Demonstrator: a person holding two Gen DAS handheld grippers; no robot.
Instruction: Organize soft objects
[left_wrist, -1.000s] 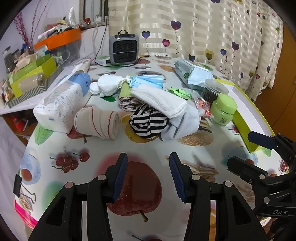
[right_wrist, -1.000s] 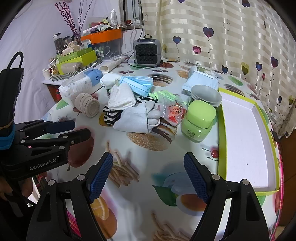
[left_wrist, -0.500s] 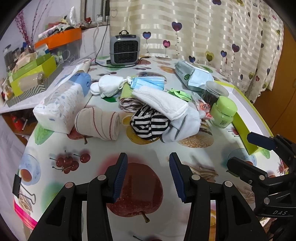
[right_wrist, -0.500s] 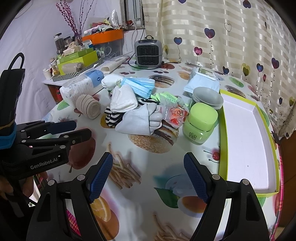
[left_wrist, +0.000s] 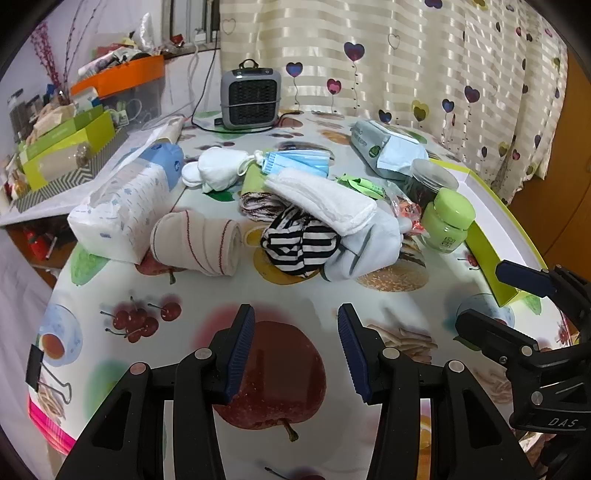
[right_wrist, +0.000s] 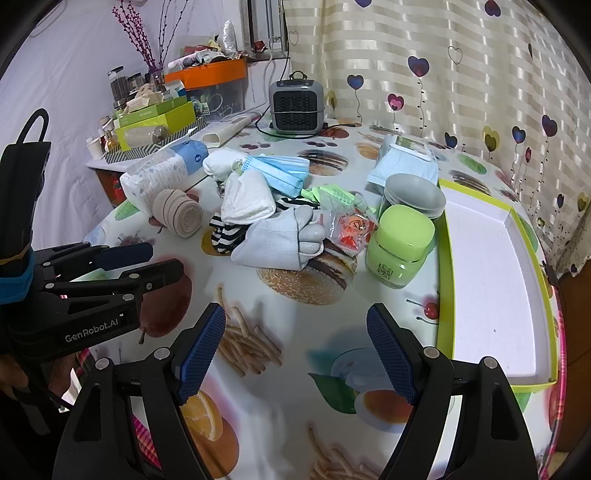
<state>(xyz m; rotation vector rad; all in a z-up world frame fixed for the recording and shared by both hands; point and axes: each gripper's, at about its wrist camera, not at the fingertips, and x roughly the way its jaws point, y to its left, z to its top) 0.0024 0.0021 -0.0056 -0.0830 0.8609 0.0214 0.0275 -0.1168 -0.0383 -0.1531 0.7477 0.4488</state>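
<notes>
A heap of soft things lies mid-table: a striped sock (left_wrist: 299, 245) (right_wrist: 229, 229), a pale grey cloth (left_wrist: 369, 251) (right_wrist: 273, 245), a folded white towel (left_wrist: 325, 199) (right_wrist: 247, 199), blue face masks (left_wrist: 299, 162) (right_wrist: 280, 171) and white socks (left_wrist: 218, 171). A rolled beige bandage (left_wrist: 197, 242) (right_wrist: 179, 216) lies left of the heap. My left gripper (left_wrist: 295, 343) hovers open over the table's near part, with nothing between its fingers. My right gripper (right_wrist: 295, 350) also stands open and empty, nearer than the heap.
A lime-rimmed white tray (right_wrist: 491, 280) lies at the right. A green jar (right_wrist: 400, 245), a grey-lidded jar (right_wrist: 415, 194), a wipes pack (right_wrist: 406, 162), a diaper pack (left_wrist: 125, 203) and a small heater (left_wrist: 251, 96) stand around the heap. Cluttered boxes (left_wrist: 66, 147) sit far left.
</notes>
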